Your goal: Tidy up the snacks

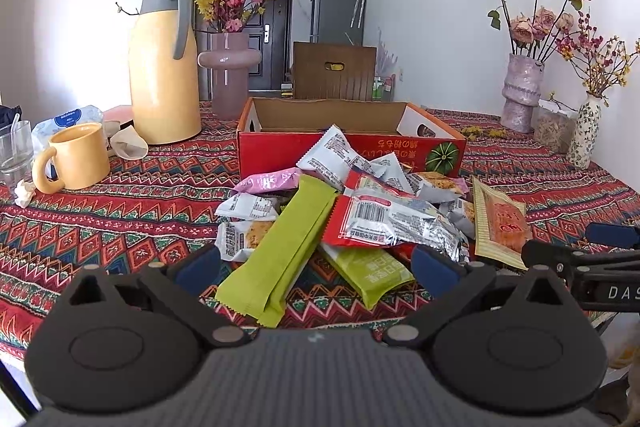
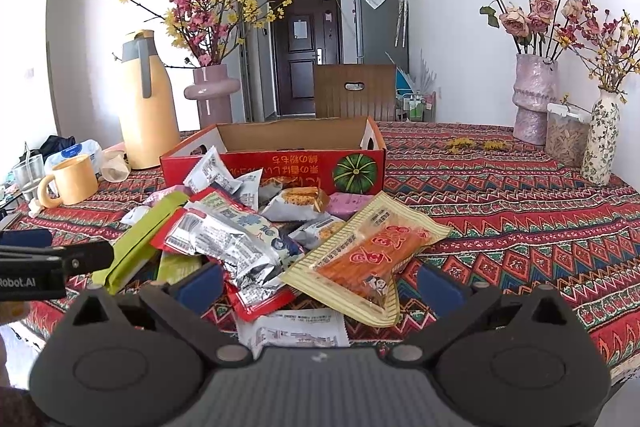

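A heap of snack packets lies on the patterned tablecloth in front of an open red cardboard box that looks empty inside. A long green packet and a red-and-silver packet top the heap. A cream packet with orange strips lies at its right side. My left gripper is open just before the green packet, holding nothing. My right gripper is open, its fingers either side of the cream packet's near end, not closed on it. Each gripper shows at the edge of the other's view.
A yellow thermos jug, a yellow mug, a glass and crumpled tissue stand at the left. Flower vases line the back and right, with a clear food container. A wooden chair back stands behind the box.
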Demonstrator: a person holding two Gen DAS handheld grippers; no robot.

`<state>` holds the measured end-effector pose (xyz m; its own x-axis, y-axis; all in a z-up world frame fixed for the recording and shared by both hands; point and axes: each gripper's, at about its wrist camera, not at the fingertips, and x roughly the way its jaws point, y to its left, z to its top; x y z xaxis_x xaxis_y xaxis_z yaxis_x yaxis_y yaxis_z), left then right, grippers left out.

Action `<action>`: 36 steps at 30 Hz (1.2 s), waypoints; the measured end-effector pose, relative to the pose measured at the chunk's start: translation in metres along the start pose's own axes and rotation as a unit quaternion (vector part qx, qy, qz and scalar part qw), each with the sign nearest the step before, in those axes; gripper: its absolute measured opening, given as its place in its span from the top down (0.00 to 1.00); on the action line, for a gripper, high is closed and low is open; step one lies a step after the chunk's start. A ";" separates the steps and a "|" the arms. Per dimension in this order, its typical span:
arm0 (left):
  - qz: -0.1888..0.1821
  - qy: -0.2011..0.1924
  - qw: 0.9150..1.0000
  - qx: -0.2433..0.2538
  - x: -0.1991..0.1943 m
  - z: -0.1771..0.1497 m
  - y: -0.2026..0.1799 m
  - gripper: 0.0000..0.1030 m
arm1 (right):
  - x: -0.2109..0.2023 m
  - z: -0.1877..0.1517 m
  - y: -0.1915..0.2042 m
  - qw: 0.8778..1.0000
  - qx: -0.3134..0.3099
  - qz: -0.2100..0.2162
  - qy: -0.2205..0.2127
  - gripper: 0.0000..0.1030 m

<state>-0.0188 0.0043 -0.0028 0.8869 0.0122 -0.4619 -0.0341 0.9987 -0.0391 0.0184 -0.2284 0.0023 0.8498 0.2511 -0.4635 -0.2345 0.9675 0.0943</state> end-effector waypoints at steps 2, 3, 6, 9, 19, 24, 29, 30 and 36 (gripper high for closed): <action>-0.001 0.000 1.000 0.000 0.000 0.000 0.000 0.00 | 0.000 -0.001 0.000 1.000 0.000 0.001 0.001 0.00; 0.000 0.000 1.000 0.000 0.000 0.000 0.000 0.00 | 0.001 -0.002 0.001 1.000 0.000 0.000 0.001 0.00; -0.001 0.000 1.000 0.000 0.000 -0.001 0.001 0.00 | 0.001 -0.002 0.001 1.000 -0.001 0.000 0.001 0.00; -0.001 0.000 1.000 -0.001 0.000 -0.001 0.001 0.00 | 0.001 -0.002 0.001 1.000 0.000 0.000 0.001 0.00; -0.002 -0.001 1.000 -0.003 -0.001 -0.002 0.000 0.00 | 0.001 -0.003 0.002 1.000 -0.001 0.001 0.002 0.00; -0.002 -0.001 1.000 -0.005 -0.002 -0.003 0.001 0.00 | 0.002 -0.004 0.002 1.000 -0.001 0.001 0.003 0.00; -0.002 0.000 1.000 -0.008 -0.001 -0.003 0.003 0.00 | 0.002 -0.004 0.002 1.000 0.000 0.001 0.004 0.00; -0.002 0.000 1.000 -0.008 -0.002 -0.003 0.003 0.00 | 0.002 -0.004 0.002 1.000 0.000 0.001 0.004 0.00; -0.003 0.000 1.000 -0.008 -0.002 -0.003 0.003 0.00 | 0.002 -0.003 0.002 1.000 0.000 0.002 0.004 0.00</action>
<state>-0.0217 0.0070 -0.0047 0.8869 0.0070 -0.4620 -0.0369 0.9978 -0.0557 0.0177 -0.2263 -0.0013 0.8453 0.2540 -0.4702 -0.2374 0.9667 0.0955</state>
